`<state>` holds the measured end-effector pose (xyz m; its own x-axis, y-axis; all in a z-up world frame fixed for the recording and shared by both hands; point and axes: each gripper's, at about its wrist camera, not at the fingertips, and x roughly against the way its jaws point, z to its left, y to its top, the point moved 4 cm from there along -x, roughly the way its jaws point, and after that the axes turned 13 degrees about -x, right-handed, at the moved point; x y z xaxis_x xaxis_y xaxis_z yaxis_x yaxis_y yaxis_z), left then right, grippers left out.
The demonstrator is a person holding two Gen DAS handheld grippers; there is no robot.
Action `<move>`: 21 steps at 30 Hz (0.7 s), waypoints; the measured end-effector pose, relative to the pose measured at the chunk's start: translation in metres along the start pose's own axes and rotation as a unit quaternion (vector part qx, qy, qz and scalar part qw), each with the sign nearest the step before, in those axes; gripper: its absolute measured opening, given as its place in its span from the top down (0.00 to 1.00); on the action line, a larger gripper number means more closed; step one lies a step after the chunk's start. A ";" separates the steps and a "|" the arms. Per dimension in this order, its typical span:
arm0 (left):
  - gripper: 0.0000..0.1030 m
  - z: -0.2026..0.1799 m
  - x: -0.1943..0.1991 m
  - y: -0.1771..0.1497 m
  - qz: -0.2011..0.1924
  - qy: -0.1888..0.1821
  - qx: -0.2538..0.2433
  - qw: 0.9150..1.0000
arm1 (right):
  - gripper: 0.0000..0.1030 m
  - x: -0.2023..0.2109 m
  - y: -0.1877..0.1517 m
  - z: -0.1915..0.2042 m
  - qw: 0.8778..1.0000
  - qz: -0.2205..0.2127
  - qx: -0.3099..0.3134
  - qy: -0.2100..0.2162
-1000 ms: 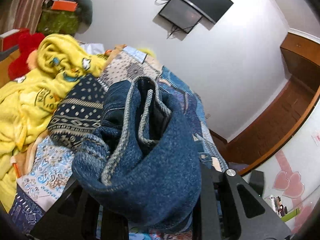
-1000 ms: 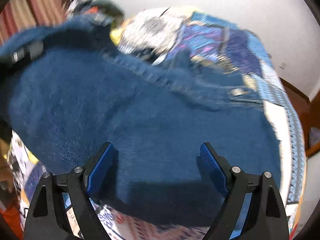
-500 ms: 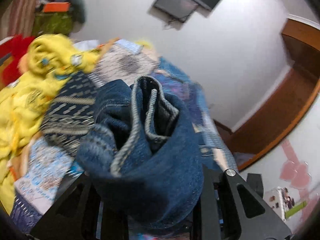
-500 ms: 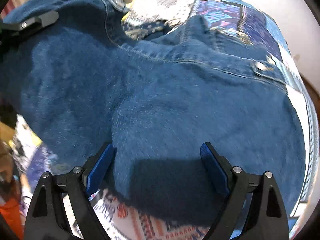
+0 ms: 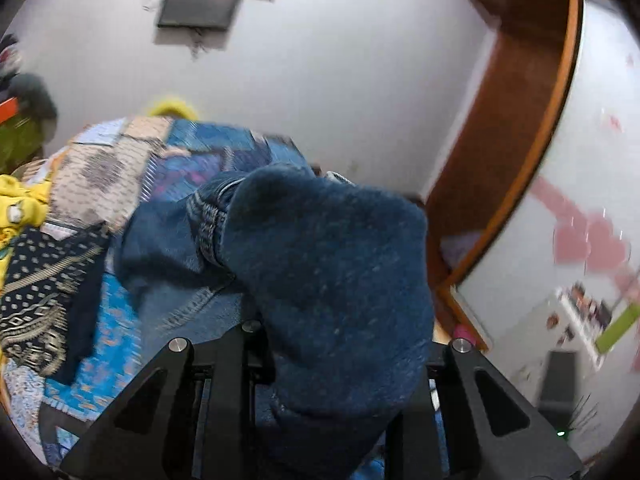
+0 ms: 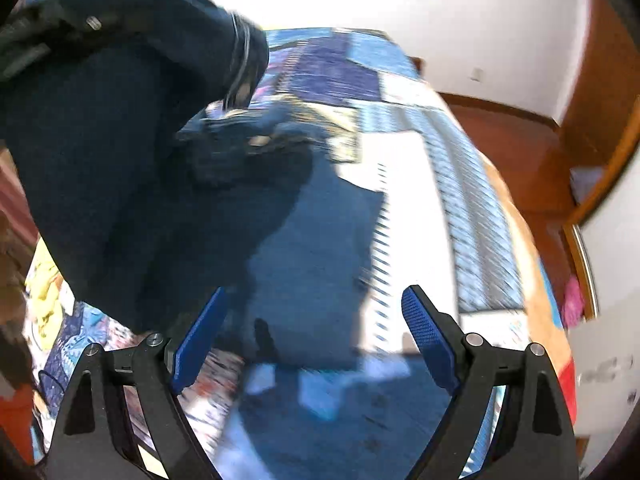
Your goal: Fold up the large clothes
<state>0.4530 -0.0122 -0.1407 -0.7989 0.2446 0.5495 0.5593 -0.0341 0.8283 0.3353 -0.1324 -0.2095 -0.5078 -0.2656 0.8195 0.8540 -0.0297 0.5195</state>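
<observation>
Here, at the left of the left wrist view, a crumpled yellow fleece garment (image 5: pixel 18 204) and a dark navy cloth with cream geometric bands (image 5: pixel 36 292) lie on the bed's blue patchwork quilt (image 5: pixel 192 160). To the right of these, the blue denim garment (image 5: pixel 332 280) bulges up in a thick bunch that fills the middle of the view, a stitched hem (image 5: pixel 208 224) showing on its left side. The left gripper (image 5: pixel 332 360) is pinching this bunch: its black fingers stand close together with the denim packed between them and spilling over the top. Further right stands a brown wooden door frame (image 5: pixel 520 168), and past it a white surface with pink heart shapes (image 5: pixel 588 240).

In the right wrist view, the lifted part of the denim hangs dark across the upper left (image 6: pixel 100 140), with the other black gripper partly visible at the top left corner gripping it. The rest of the garment lies lower on the quilt, reaching towards the middle of the view. The right gripper (image 6: pixel 316 332) is spread wide, its blue ribbed pads (image 6: pixel 428 340) well apart and nothing between them; below them lies quilt and shadow. The picture is blurred. At the right, the quilt edge meets a reddish-brown wooden floor (image 6: pixel 512 140).
</observation>
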 end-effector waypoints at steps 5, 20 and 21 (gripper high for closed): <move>0.79 -0.046 -0.049 -0.041 0.087 -0.006 -0.065 0.994 | 0.15 0.010 -0.014 -0.052 0.998 0.003 -0.061 -0.013; 0.42 -0.097 -0.046 -0.097 0.204 -0.065 -0.133 0.968 | 0.15 0.039 -0.022 -0.102 0.994 -0.023 -0.099 -0.048; 0.43 -0.095 -0.040 -0.095 0.199 -0.070 -0.127 0.969 | 0.15 0.042 -0.020 -0.101 0.994 -0.028 -0.098 -0.046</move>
<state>0.4110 -0.1109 -0.2308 -0.4840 0.2911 0.8252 0.7304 -0.3851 0.5642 0.3080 -0.2400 -0.2100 -0.5562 -0.1685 0.8138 0.8249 -0.2307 0.5160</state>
